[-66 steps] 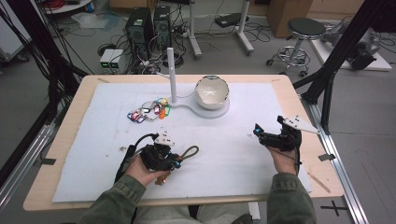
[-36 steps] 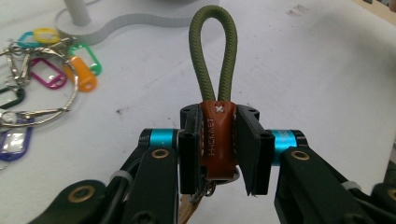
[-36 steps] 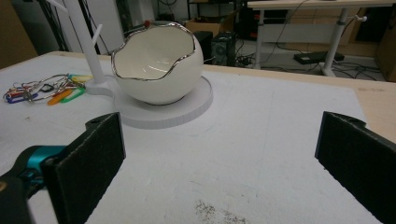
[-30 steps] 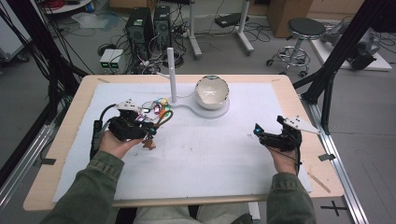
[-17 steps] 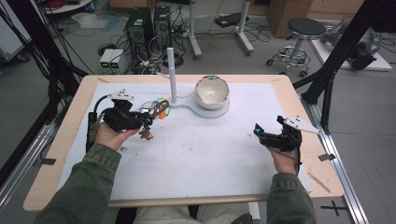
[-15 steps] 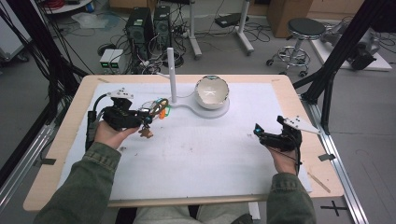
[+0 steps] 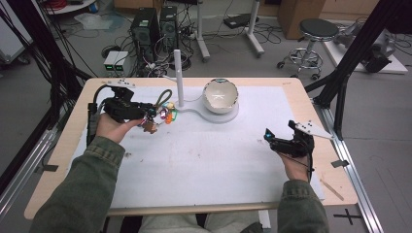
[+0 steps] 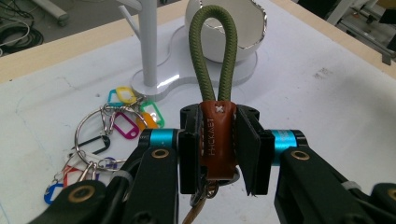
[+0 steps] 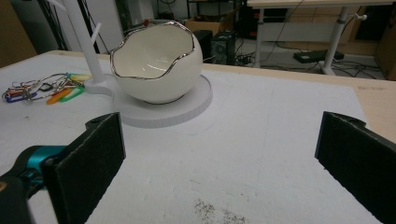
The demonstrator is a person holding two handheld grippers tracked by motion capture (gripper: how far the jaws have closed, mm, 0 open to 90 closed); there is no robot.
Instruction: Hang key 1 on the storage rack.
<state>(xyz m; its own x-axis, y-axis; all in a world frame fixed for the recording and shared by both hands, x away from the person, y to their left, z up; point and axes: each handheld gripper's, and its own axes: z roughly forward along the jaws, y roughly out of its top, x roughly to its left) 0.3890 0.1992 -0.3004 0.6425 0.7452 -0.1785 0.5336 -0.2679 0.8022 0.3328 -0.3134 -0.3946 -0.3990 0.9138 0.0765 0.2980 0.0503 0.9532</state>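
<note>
Keychain strap [image 8: 217, 140] is now pinched in my left claw [image 8: 218, 154], carried to 10 o'clock near stand [image 7: 178, 80]; right claw [image 9: 219, 154] rests spread

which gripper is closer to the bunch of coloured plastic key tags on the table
Left. The left gripper, shut on a brown leather and green cord keychain, sits right beside the bunch of coloured key tags. The right gripper is far across the mat.

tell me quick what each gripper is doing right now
Left gripper: closed on the brown tab of the green loop keychain, above the table.
Right gripper: open, holding nothing, pointing toward the egg bowl.
</note>
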